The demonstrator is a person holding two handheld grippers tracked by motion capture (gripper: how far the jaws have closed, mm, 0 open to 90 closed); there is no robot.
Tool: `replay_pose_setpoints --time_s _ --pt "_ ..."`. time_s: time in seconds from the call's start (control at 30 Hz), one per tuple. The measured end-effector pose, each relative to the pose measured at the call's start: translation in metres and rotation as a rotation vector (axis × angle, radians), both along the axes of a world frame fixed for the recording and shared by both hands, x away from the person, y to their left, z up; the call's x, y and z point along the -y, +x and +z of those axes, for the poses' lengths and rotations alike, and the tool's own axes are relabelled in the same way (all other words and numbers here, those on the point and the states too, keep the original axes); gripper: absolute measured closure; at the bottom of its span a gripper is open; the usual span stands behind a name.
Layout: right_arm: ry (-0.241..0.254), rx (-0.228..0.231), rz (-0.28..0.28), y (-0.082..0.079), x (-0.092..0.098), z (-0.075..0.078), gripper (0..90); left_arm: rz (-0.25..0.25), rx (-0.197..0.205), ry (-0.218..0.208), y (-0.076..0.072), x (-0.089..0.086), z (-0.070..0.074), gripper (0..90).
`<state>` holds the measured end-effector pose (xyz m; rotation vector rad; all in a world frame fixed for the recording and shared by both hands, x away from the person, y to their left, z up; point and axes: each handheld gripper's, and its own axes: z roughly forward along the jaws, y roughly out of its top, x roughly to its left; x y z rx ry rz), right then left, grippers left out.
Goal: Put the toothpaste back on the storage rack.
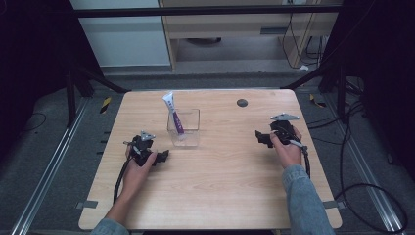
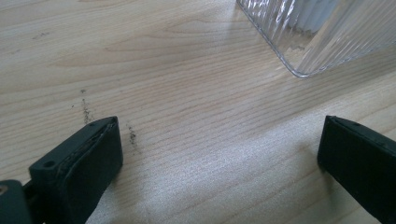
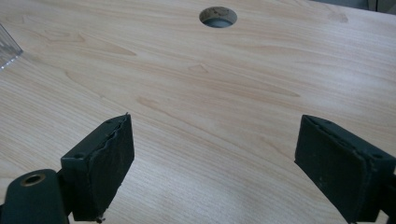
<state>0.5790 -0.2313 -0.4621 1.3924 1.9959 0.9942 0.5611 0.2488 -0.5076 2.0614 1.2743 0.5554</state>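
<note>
Grippers rest low over the light wooden table [image 1: 220,186], one on each side. The left gripper [image 1: 164,155], near and just left of the clear ribbed plastic box [image 1: 188,134], has its jaws spread wide with nothing between them. The box stands at the table's middle, holding a white and purple tube [image 1: 172,113] that leans out of it. The right gripper [image 1: 258,136], well apart at the right, is wide too and empty, below a round grey hole [image 1: 242,103] at the far side.

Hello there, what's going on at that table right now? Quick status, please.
Left gripper open, empty, beside clear container. Right gripper open, empty, over bare table. Tube stands tilted in container. Nothing in the way.
</note>
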Motion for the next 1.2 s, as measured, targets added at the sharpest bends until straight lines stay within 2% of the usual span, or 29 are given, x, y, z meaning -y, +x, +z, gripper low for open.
replay_pose_setpoints --time_s 0.33,0.7,1.2 --pt "-0.007 -0.031 -0.016 -0.003 0.007 -0.016 10.4 0.000 0.000 0.000 0.000 0.000 0.000 0.0" --pt "-0.009 -0.055 -0.018 -0.005 0.003 -0.032 8.7 0.000 0.000 0.000 0.000 0.000 0.000 0.0" --pt "0.049 -0.040 -0.091 0.004 0.009 -0.043 7.7 0.000 0.000 0.000 0.000 0.000 0.000 0.0"
